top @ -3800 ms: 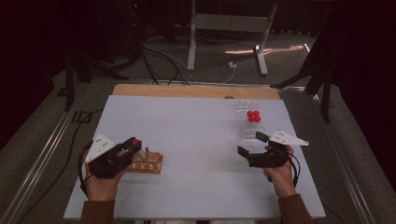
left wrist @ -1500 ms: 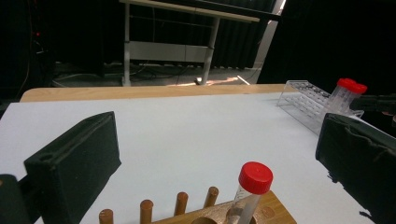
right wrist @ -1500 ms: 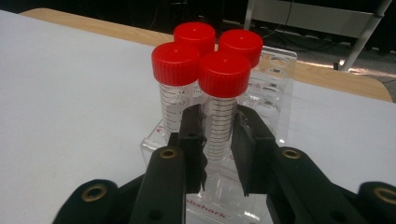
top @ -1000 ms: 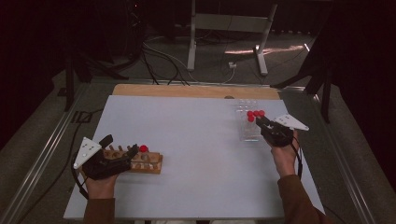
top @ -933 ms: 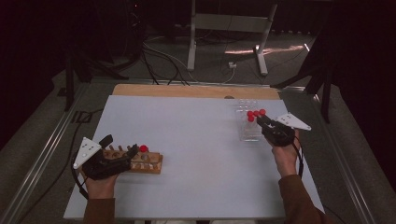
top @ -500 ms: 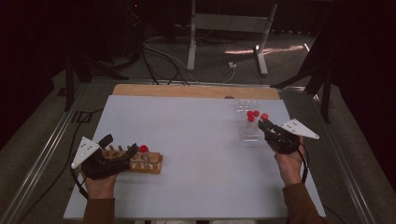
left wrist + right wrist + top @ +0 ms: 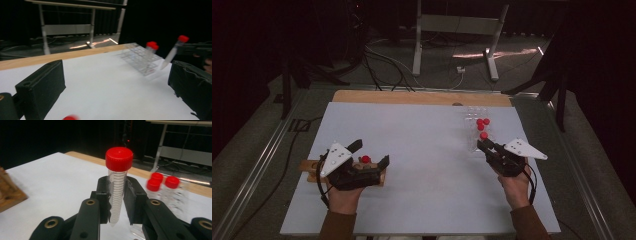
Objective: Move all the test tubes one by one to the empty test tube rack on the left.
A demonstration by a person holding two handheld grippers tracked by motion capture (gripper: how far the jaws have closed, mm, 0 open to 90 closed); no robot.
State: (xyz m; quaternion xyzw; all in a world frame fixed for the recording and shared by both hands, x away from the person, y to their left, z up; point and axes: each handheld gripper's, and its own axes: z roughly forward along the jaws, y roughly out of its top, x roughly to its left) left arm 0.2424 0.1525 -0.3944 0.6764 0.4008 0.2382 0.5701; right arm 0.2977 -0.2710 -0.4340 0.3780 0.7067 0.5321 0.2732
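Room: dark studio, metal stand legs and cables on the floor behind; white table with a wooden strip along its far edge.

High view, left: I hold the left gripper with jaws spread wide and nothing between them, hovering over the wooden block at the near left. One red cap shows on that block between the jaws.

High view, right: right gripper sits just beside the clear rack, clamped on a capped tube. Two more red-capped tubes stand in the rack.

Left gripper view: both black jaws well apart, bare table between. Far off, the held tube hangs tilted, clear of the rack.

Right gripper view: pads pinch the graduated tube below its cap, tip free beneath; two rack tubes lie behind.

Step in hand, my judgement: carrying this tube across to the wooden block.

Doing it well: I would keep the tube upright, travel high enough to clear the table, line the tip over a free hole, then lower straight before releasing. Left gripper should steady the block or move aside.

Hard to make out: block's holes sit under the left gripper; rack tubes blurred; a red blur at the bottom edge of the left gripper view is cut off.
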